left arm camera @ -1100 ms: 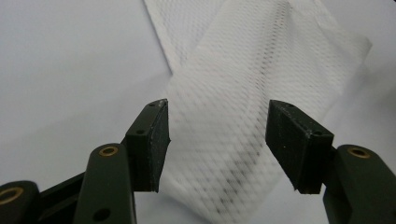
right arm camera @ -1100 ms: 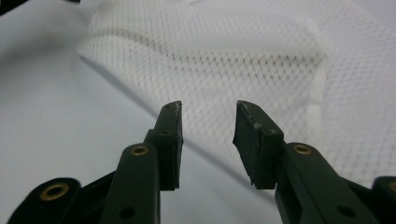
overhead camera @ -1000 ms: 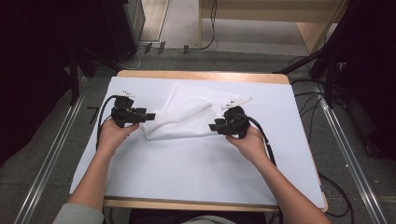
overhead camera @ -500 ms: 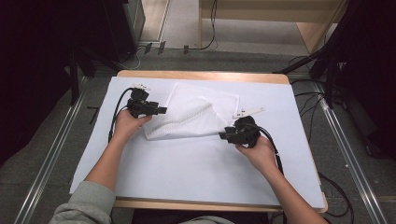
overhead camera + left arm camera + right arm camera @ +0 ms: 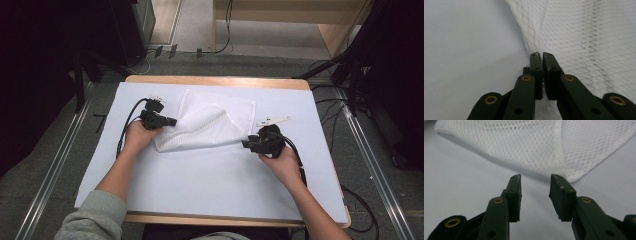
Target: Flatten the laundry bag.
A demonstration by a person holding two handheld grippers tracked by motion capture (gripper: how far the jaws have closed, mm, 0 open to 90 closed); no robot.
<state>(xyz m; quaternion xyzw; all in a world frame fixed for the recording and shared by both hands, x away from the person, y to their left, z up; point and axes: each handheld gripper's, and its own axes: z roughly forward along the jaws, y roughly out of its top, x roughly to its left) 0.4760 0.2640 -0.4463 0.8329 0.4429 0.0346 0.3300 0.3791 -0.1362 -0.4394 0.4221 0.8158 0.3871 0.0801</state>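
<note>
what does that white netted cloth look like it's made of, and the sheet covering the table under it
The netted cloth looks like thin white mesh fabric, probably synthetic: an open diamond weave, see-through, draping in soft folds. The table cover seems to be smooth matte white sheet, paper or plastic; its look leaves that open.

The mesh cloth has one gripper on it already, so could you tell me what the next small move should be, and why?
Probably ease the right gripper forward and close it on the folded corner of the mesh cloth. Its fingers stand open just short of that corner, while the left gripper has just closed on the cloth's other side.
</note>
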